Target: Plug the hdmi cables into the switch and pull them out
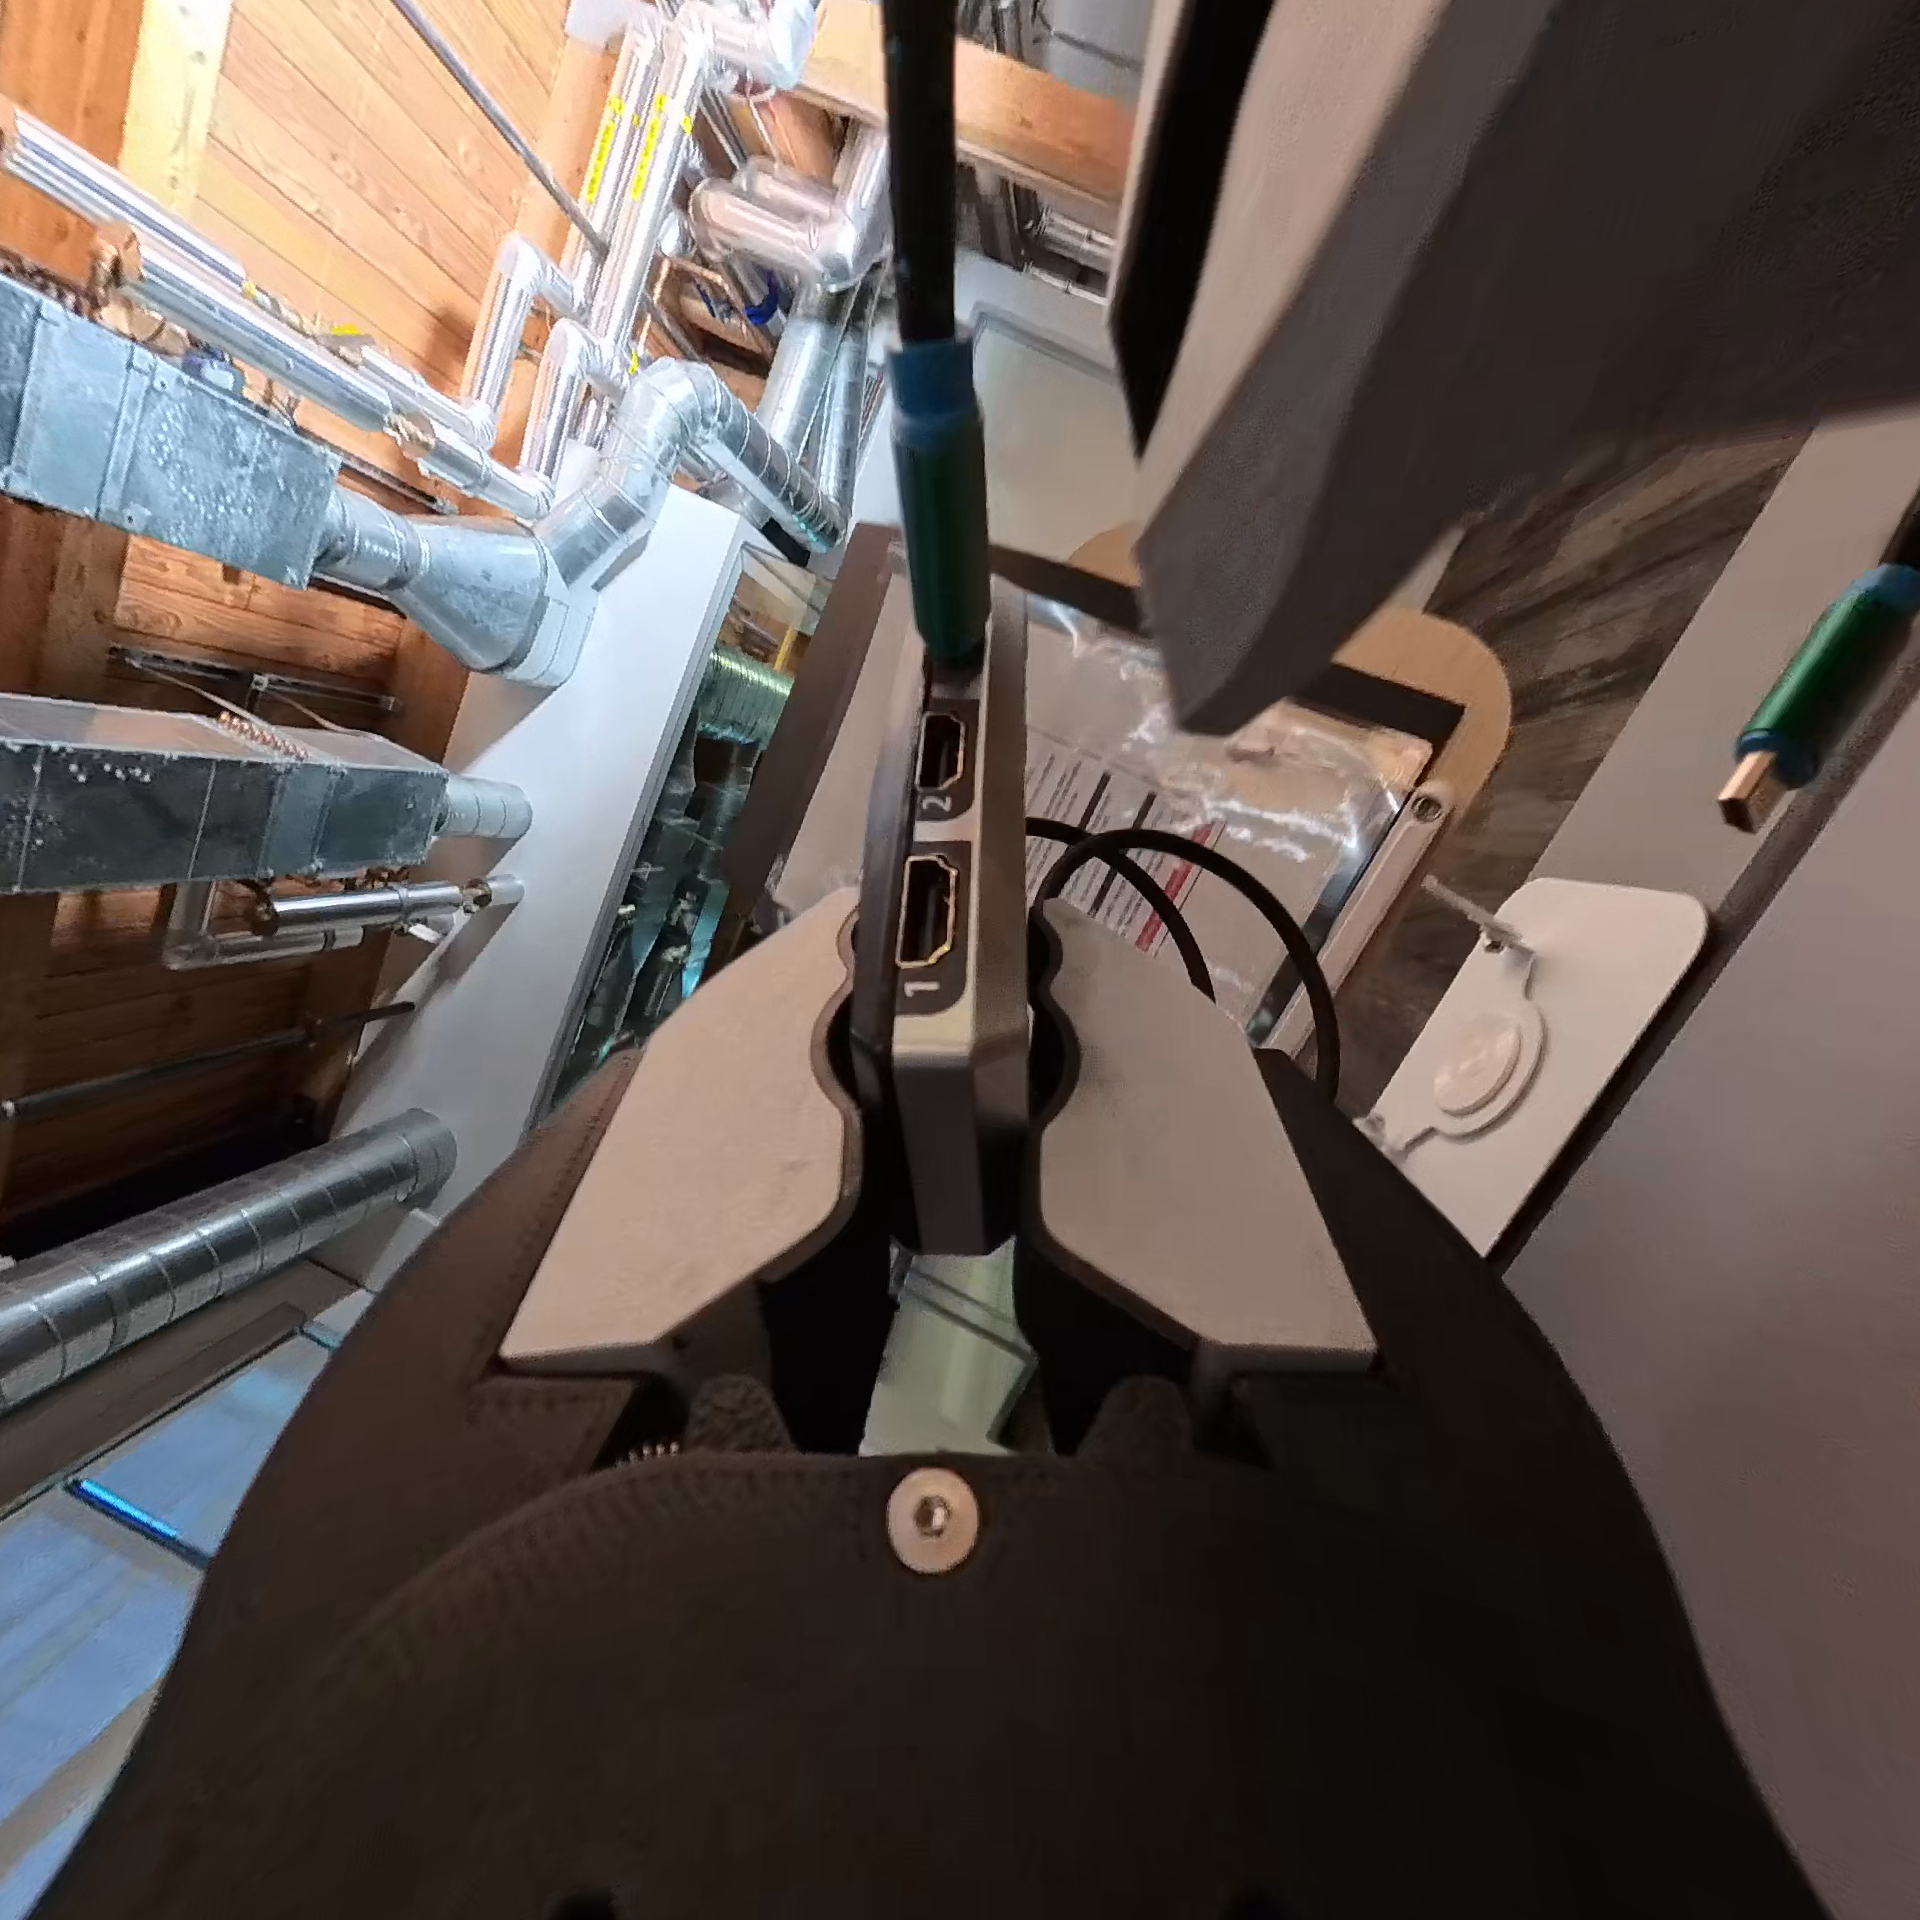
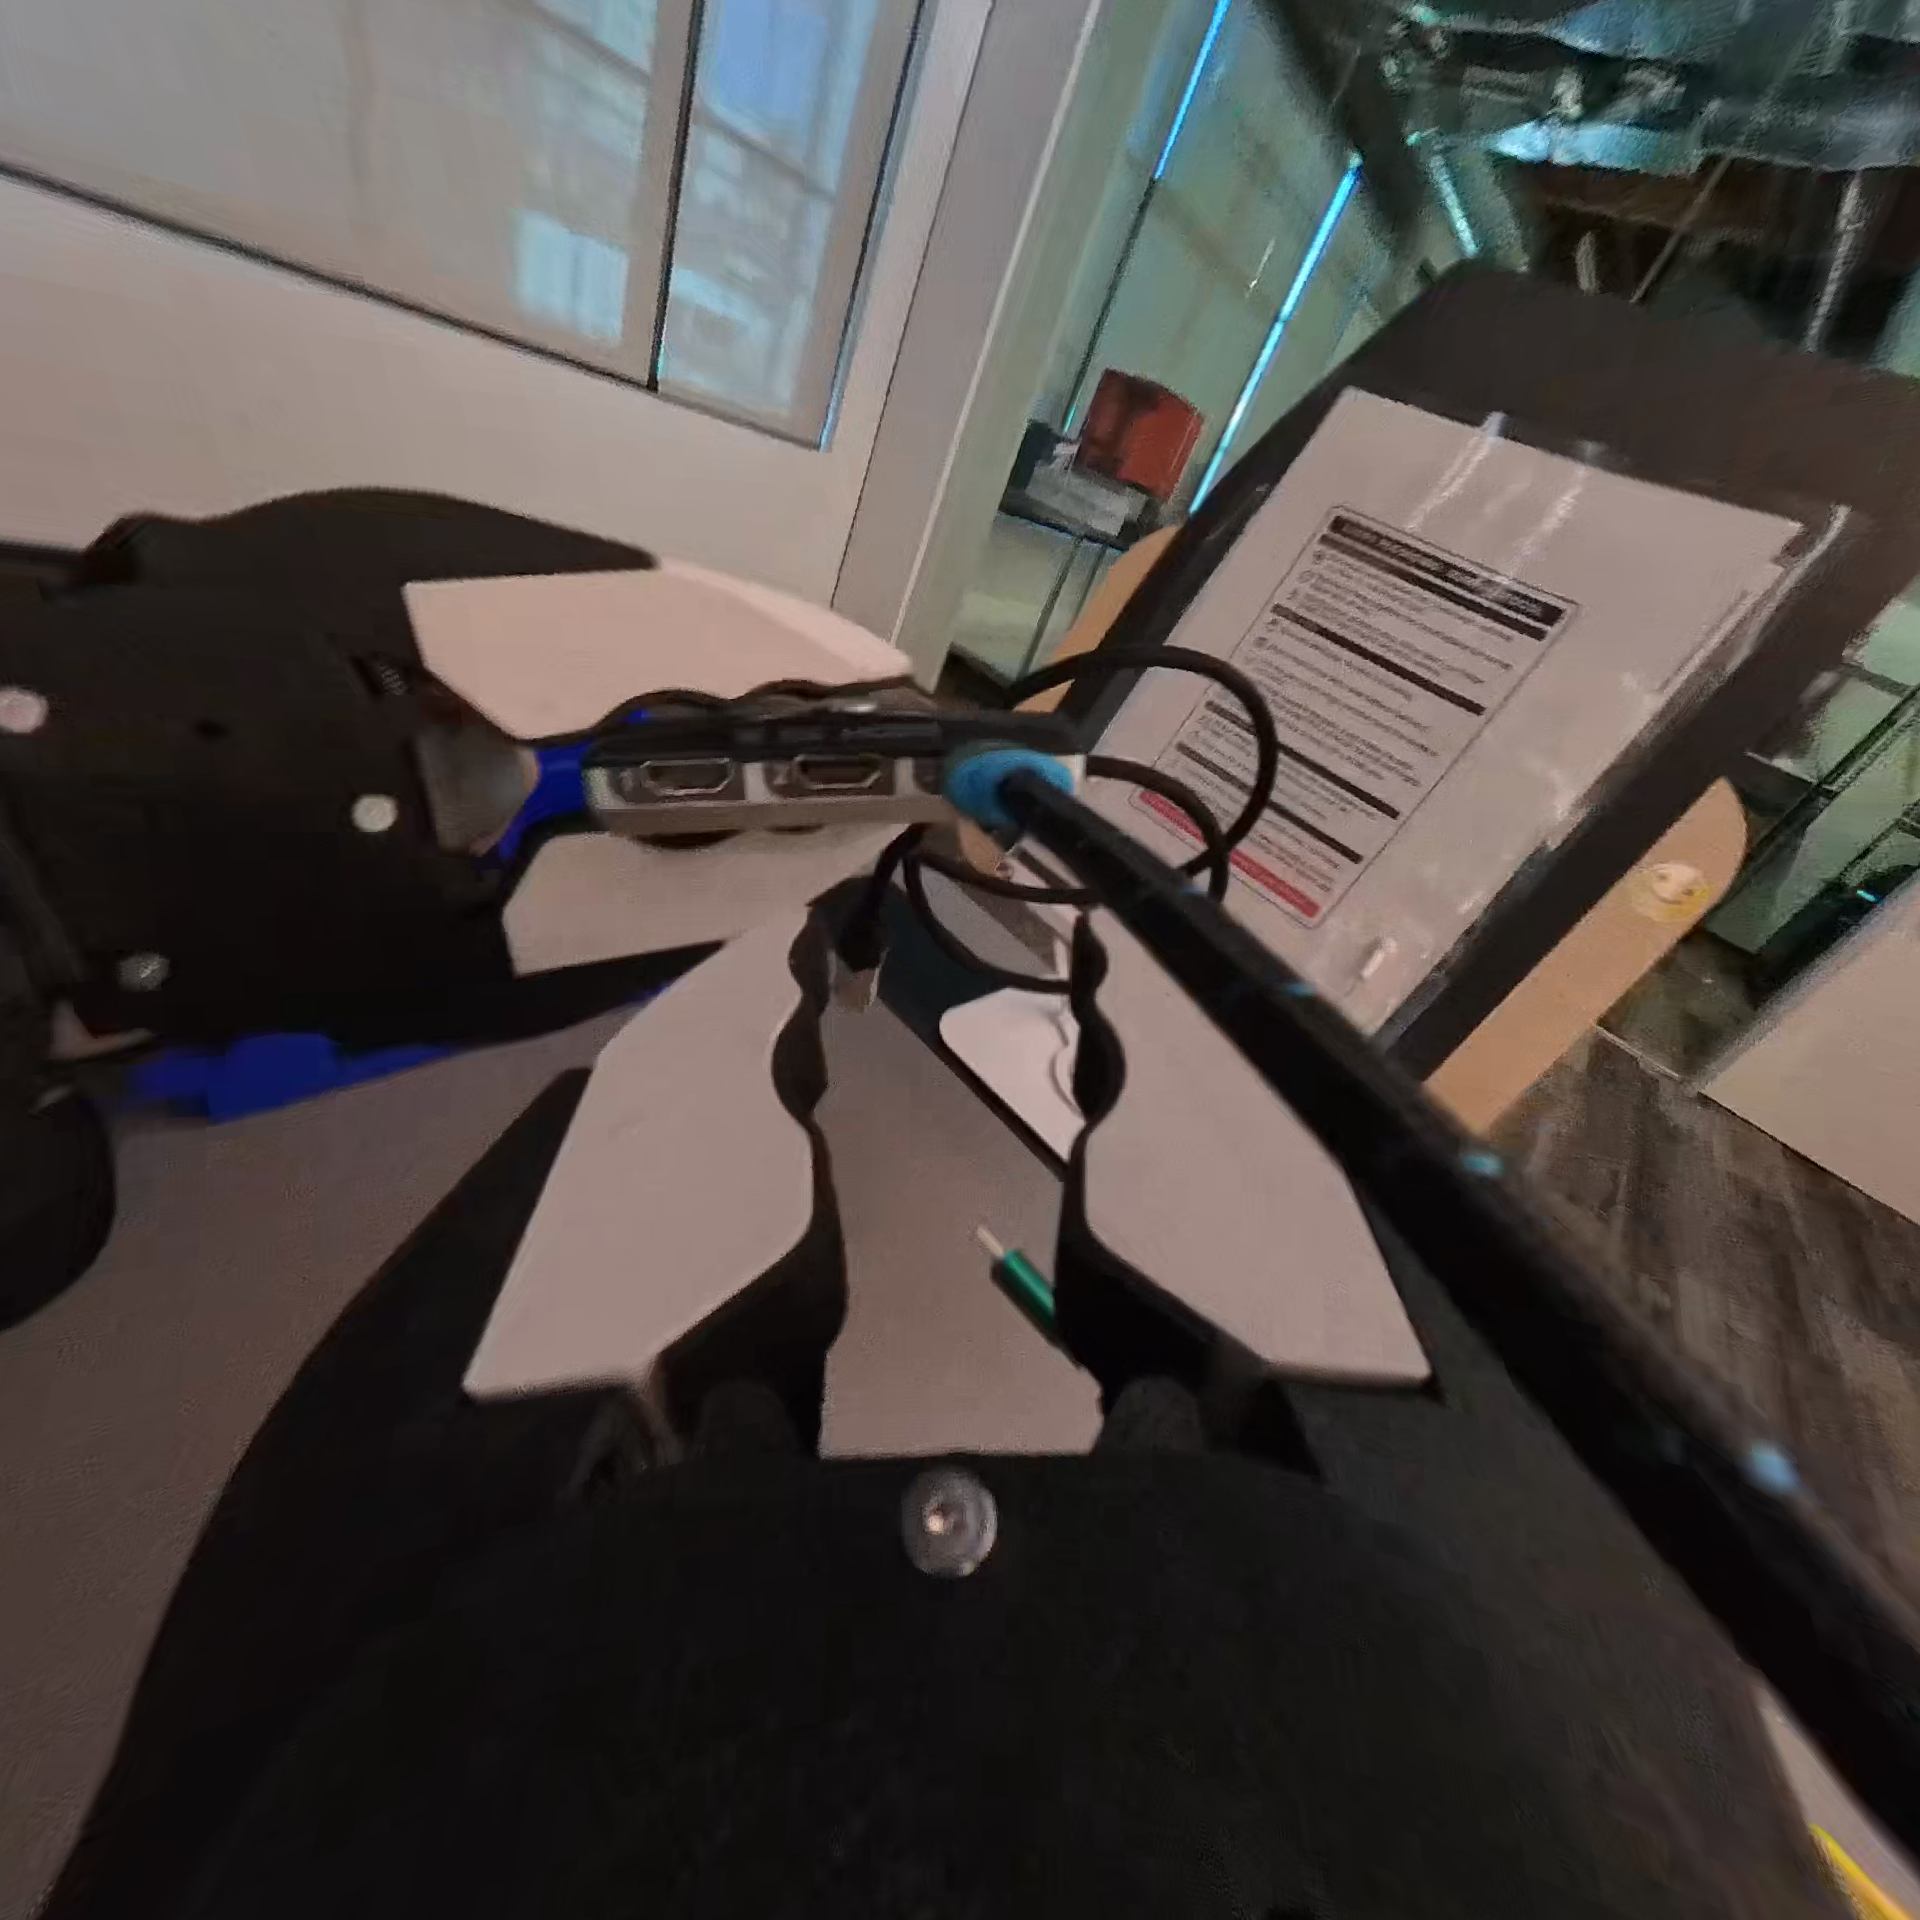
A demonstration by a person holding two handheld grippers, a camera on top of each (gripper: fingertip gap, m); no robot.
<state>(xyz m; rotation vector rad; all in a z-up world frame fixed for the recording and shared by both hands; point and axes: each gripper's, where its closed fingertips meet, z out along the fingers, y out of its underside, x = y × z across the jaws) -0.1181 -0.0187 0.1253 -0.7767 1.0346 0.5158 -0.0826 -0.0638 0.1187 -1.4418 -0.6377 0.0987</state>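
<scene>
Switch [image 1: 940, 997] sits clamped in left gripper [image 1: 945, 966], one cable [image 1: 940, 540] plugged.

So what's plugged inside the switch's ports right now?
One green-shelled HDMI plug on a black cable sits in the far port of the grey flat switch, held by the left tool. The two nearer ports are empty. Its other edges are hidden.

Both tongs, left tongs [image 1: 943, 971] and right tongs [image 2: 940, 997], share black textured bodies, pale grey scalloped fingers [image 1: 727, 1132] and one silver screw [image 1: 932, 1523]; blue parts show on the left.
</scene>
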